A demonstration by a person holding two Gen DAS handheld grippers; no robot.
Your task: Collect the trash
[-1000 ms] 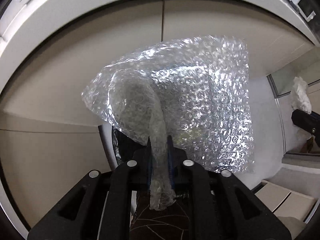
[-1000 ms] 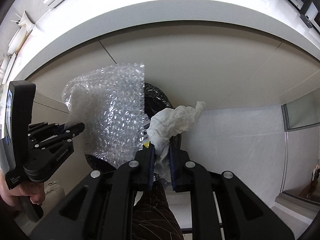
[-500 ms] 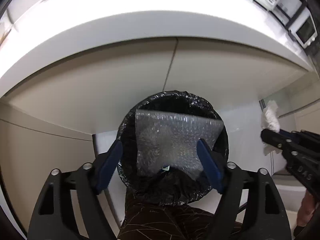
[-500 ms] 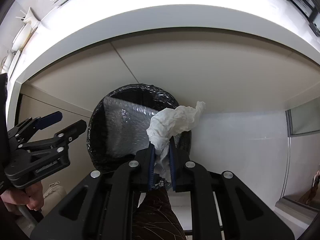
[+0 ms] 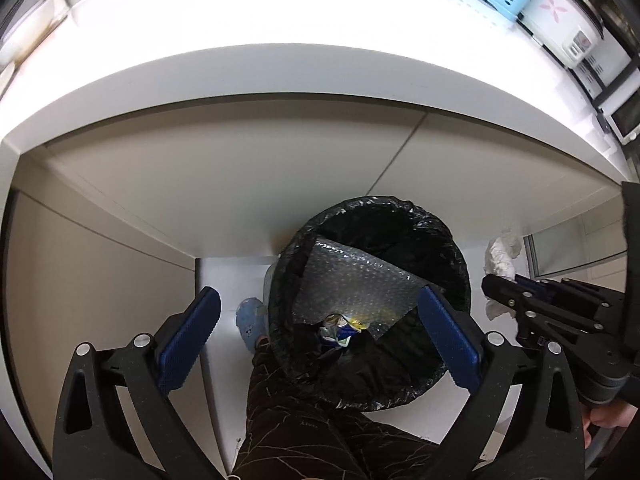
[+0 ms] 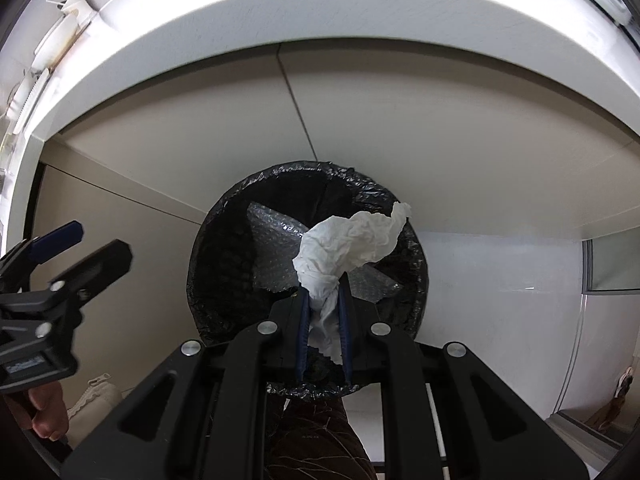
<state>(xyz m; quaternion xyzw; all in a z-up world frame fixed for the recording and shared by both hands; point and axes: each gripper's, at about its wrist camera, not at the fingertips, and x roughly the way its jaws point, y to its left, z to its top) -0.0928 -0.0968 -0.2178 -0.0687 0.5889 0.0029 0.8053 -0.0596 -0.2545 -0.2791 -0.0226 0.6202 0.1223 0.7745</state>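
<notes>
Looked down into a black-lined bin [image 6: 308, 276] on the floor below the worktop [image 5: 280, 92] edge. Right tool [image 6: 324, 304] pinched crumpled tissue [image 6: 348, 244] over the opening: probably light, soft, best held by its twisted tail. Left tool [image 5: 316, 336] spread wide, empty, above bubble wrap [image 5: 356, 284] inside.

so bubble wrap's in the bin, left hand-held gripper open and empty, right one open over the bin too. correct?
Not quite. The right hand-held gripper is not open: the right wrist view shows it shut on the crumpled white tissue, held above the black-lined bin. The rest holds: the bubble wrap lies inside the bin, and the left hand-held gripper is open and empty.
</notes>
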